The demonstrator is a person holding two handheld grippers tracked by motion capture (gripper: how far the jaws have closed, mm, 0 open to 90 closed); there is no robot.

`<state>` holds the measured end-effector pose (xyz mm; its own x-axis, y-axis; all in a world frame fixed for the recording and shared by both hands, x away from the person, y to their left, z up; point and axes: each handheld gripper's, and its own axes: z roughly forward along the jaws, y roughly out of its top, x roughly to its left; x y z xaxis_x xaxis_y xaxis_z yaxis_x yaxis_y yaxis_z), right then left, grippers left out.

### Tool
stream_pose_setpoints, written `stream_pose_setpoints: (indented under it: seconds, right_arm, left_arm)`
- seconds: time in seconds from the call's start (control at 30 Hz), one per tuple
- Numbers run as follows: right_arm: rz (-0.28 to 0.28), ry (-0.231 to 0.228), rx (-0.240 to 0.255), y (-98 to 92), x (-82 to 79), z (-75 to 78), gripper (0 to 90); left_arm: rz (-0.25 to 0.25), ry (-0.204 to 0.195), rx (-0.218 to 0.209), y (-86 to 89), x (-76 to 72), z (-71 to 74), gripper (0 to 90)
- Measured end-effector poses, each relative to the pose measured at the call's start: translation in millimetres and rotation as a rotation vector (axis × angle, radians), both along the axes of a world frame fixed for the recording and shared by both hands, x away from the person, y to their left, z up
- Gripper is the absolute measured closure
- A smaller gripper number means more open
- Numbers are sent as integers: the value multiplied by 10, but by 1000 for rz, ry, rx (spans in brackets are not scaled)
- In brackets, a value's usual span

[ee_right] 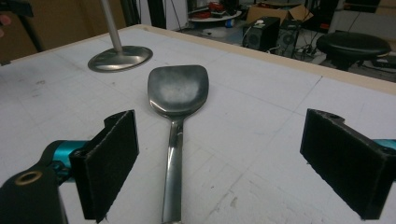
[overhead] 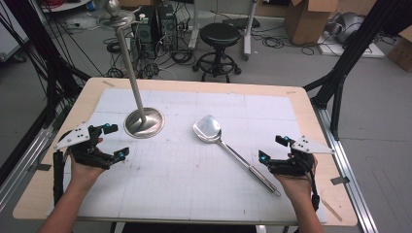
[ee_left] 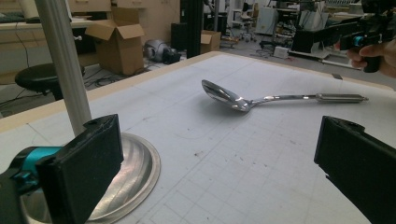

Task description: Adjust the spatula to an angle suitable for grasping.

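Both tools wide open, nothing held. Spatula (overhead: 228,147) lies flat mid-tabletop, blade at 11 o'clock, handle toward my right tool (overhead: 273,149). I'd drop lower, straddle the handle squarely, then close. Left tool (overhead: 115,141) waits by the stand (overhead: 144,121).

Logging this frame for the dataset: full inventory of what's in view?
spatula: 1, steel, mid-mat, blade away from the person, handle running toward the right gripper
stand: 1, steel, round base on the mat's left half, pole rising from it
mat: 1, white with grid lines, covers most of the table
table: 1, light wood rim
stool: 1, black, on the floor beyond the table
boxes: at least 2, brown cardboard, floor at far right
left gripper: 1, black with teal, fingers open, beside the stand base
right gripper: 1, black with teal, fingers open, by the spatula handle
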<state>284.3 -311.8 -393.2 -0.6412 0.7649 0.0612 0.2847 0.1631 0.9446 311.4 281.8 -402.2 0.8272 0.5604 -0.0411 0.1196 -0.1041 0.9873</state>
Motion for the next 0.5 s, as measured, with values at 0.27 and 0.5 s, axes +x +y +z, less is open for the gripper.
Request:
stream_pose_setpoints:
  seconds: [0.27, 0.5]
  right_arm:
    - [7, 1, 1, 4, -8, 3, 103]
    - [10, -6, -8, -23, -62, 28, 103]
  left_arm:
    - [1, -1, -5, -4, 5, -2, 17]
    - [3, -4, -23, -25, 54, -15, 17]
